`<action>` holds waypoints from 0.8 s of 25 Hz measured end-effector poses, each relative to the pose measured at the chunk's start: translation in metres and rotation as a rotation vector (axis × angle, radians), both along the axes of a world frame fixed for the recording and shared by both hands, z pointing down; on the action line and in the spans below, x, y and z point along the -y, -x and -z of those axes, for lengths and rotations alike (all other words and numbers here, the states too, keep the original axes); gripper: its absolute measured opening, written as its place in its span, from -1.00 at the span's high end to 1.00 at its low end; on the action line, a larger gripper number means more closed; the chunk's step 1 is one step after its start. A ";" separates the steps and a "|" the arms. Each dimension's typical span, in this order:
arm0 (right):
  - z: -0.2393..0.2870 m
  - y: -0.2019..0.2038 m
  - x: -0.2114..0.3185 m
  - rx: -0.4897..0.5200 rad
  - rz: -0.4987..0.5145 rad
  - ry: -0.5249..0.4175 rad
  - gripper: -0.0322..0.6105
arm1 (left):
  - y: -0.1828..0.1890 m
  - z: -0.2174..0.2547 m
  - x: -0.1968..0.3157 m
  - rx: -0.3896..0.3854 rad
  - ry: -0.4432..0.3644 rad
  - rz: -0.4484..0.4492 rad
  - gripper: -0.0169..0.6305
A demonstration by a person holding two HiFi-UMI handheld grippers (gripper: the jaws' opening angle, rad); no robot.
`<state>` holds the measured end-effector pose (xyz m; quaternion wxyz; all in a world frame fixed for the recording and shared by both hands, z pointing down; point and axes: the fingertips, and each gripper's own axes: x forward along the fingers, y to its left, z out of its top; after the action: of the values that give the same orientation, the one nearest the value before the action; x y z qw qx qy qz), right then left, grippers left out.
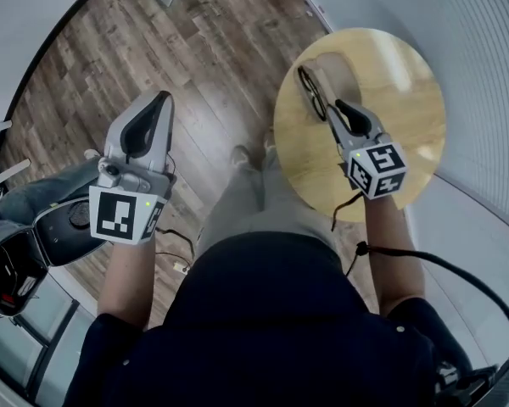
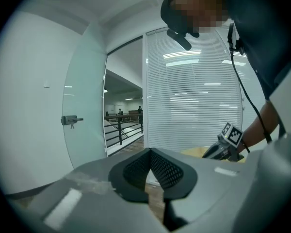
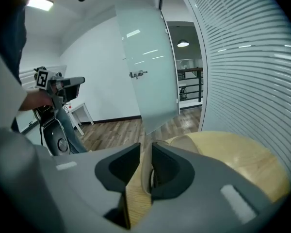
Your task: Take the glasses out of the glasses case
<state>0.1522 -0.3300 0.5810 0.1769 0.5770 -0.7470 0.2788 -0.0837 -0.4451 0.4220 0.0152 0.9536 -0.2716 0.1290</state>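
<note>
1. The glasses (image 1: 312,93), black-framed, are lying flat on the left part of the round wooden table (image 1: 407,117). They are lying right at the left edge of the beige glasses case (image 1: 339,68), and I cannot tell whether they are overlapping it.
2. The glasses case is sitting on the far side of the table, just beyond the glasses.
3. The right gripper (image 1: 339,108) is reaching over the table, with its tips just beside the near lens.
4. In the right gripper view its jaws are standing a narrow slot apart. A pale beige strip is showing in the slot close against the right-hand pad (image 3: 166,171). Bare tabletop is showing between the strip and the other pad. Whether the strip is touching the pad cannot be told.
5. The marker cube (image 1: 377,170) is riding at the back of the right gripper, and a black cable (image 1: 441,265) is trailing from it past the person's forearm.
6. The left gripper (image 1: 162,100) is being held over the wood-plank floor (image 1: 204,49), well apart from the table. Its jaws are pressing together at the tips with nothing between them.
7. A wall of white blinds (image 1: 483,75) is curving behind the table, and a frosted glass door (image 3: 145,67) is standing beyond it.
</note>
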 end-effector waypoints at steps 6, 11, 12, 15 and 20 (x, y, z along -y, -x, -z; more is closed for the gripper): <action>-0.049 -0.004 0.003 0.008 0.009 0.060 0.64 | -0.014 -0.033 0.000 0.016 0.071 0.012 0.93; -0.074 -0.005 0.003 0.011 0.010 0.084 0.64 | -0.019 -0.052 -0.007 0.042 0.100 0.000 0.93; -0.078 -0.004 0.002 0.010 0.014 0.088 0.64 | -0.016 -0.055 -0.007 0.048 0.107 0.006 0.93; -0.087 0.001 0.000 0.017 0.040 0.103 0.64 | -0.005 -0.065 -0.006 0.051 0.140 0.043 0.93; -0.106 0.003 0.006 0.028 0.055 0.139 0.64 | 0.003 -0.078 -0.001 0.078 0.157 0.064 0.93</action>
<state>0.1487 -0.3356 0.6865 0.2135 0.5386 -0.7439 0.3330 -0.0867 -0.4440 0.4999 0.0836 0.9346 -0.2912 0.1866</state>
